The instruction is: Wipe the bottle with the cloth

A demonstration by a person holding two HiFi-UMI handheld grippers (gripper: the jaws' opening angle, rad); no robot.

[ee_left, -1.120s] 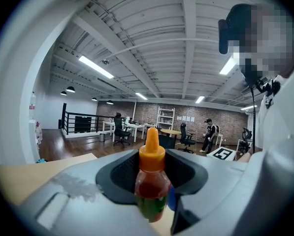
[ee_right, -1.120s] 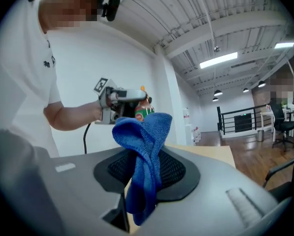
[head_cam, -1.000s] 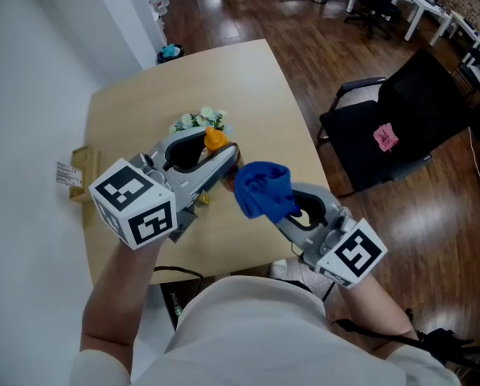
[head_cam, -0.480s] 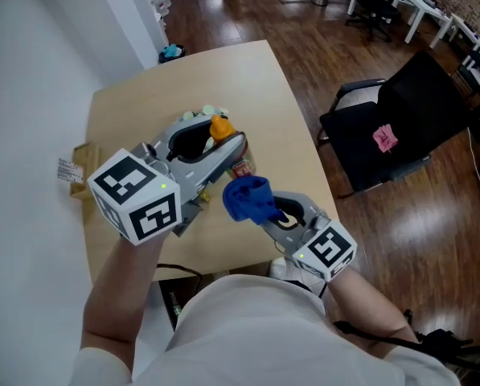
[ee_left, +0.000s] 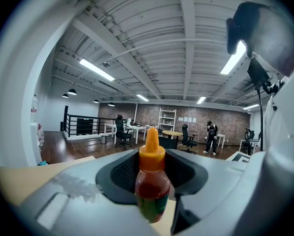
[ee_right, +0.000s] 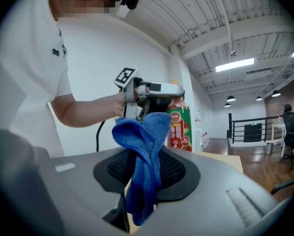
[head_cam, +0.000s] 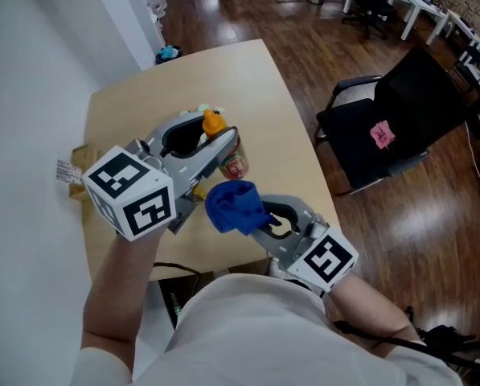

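Note:
A small bottle (head_cam: pixel 233 164) of red sauce with an orange cap (head_cam: pixel 214 123) and a green-red label is held above the wooden table (head_cam: pixel 256 95). My left gripper (head_cam: pixel 220 147) is shut on the bottle (ee_left: pixel 152 183), which stands between its jaws. A blue cloth (head_cam: pixel 233 207) is bunched in my right gripper (head_cam: pixel 248 215), which is shut on it just in front of and below the bottle. In the right gripper view the cloth (ee_right: pixel 144 156) hangs from the jaws, with the bottle (ee_right: pixel 179 124) a little beyond it. Cloth and bottle are close but apart.
A white-and-green flower bunch (head_cam: pixel 205 111) lies on the table behind the left gripper. A cardboard piece (head_cam: pixel 77 175) sits at the table's left edge. A black chair (head_cam: pixel 400 111) stands on the wood floor to the right. A white wall is on the left.
My right gripper with the cloth has drawn back towards me and to the left, below the bottle. The left gripper and bottle have shifted slightly.

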